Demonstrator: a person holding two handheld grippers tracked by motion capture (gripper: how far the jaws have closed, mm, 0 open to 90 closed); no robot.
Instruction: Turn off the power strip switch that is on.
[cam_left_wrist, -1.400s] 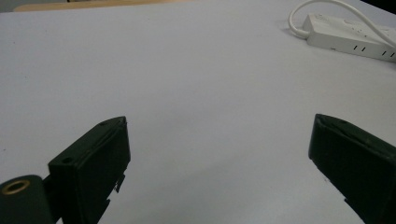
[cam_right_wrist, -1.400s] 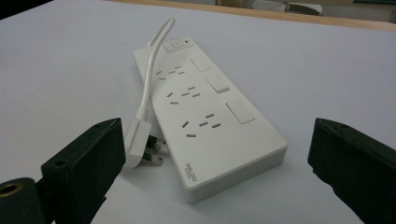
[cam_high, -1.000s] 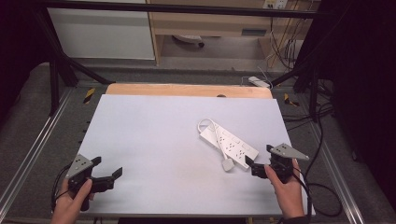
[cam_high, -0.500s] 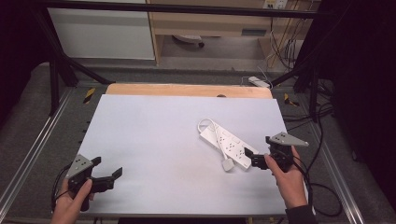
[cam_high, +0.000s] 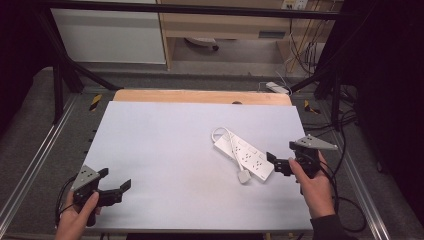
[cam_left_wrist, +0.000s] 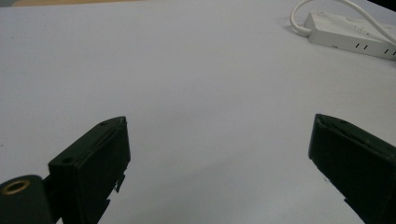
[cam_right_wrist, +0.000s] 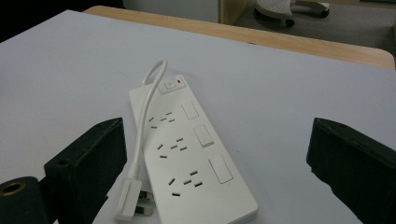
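Right gripper view: the white rigid plastic power strip (cam_right_wrist: 187, 154) lies centre frame between my right gripper (cam_right_wrist: 219, 177) jaws, spread apart. Light, smooth; I grip across its near end, clear of the cord (cam_right_wrist: 142, 126).

Wide pale grey surface (cam_high: 165, 150) with a strip of bare wood (cam_high: 200, 96) along its far edge. On the right half, lying flat and set at a slant: a white power strip (cam_high: 245, 155), sockets and switch facing up. Over the strip's top, its own white cord (cam_high: 223, 136), looped at the far end, with the plug (cam_high: 243, 176) resting on the surface beside the strip's near end.
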